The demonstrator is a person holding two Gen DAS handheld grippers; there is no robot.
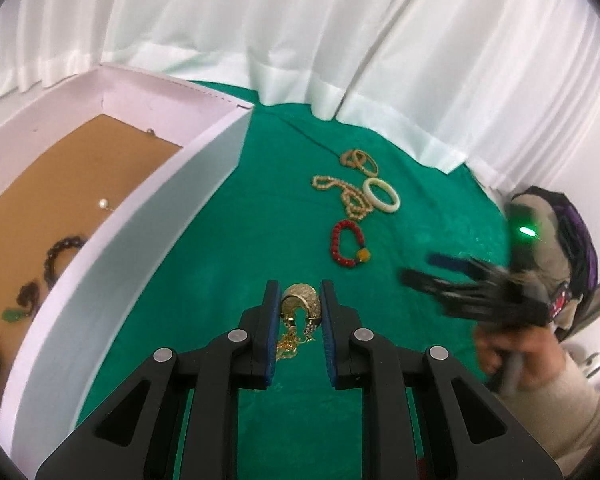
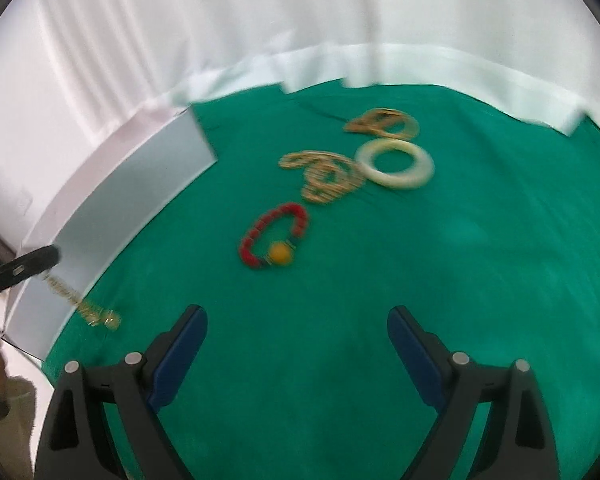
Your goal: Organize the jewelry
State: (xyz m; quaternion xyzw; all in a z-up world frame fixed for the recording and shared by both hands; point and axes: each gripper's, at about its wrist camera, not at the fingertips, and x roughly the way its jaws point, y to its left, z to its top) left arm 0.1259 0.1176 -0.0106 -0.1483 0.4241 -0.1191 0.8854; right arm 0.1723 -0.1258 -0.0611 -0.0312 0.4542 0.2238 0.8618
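My left gripper (image 1: 299, 286) is shut on a gold necklace (image 1: 304, 300): its domed pendant sits between the blue pads and the chain dangles below, lifted off the green cloth (image 1: 260, 220). In the right wrist view the left gripper (image 2: 40, 260) hangs at the left edge, the gold chain (image 2: 80, 304) trailing down beside the white box (image 2: 112, 216). My right gripper (image 2: 297, 314) stands wide open over bare cloth, with nothing between its fingers. In the left wrist view the right gripper (image 1: 432, 276) is blurred at the right.
On the cloth lie a red bead bracelet (image 1: 346, 244), a white bangle (image 1: 381, 195) and two beige bead strings (image 1: 342, 194) (image 1: 360, 160). The white box (image 1: 140, 216) at left holds a dark bead bracelet (image 1: 60, 254), a pearl (image 1: 103, 203) and a green pendant (image 1: 12, 315). White curtains hang behind.
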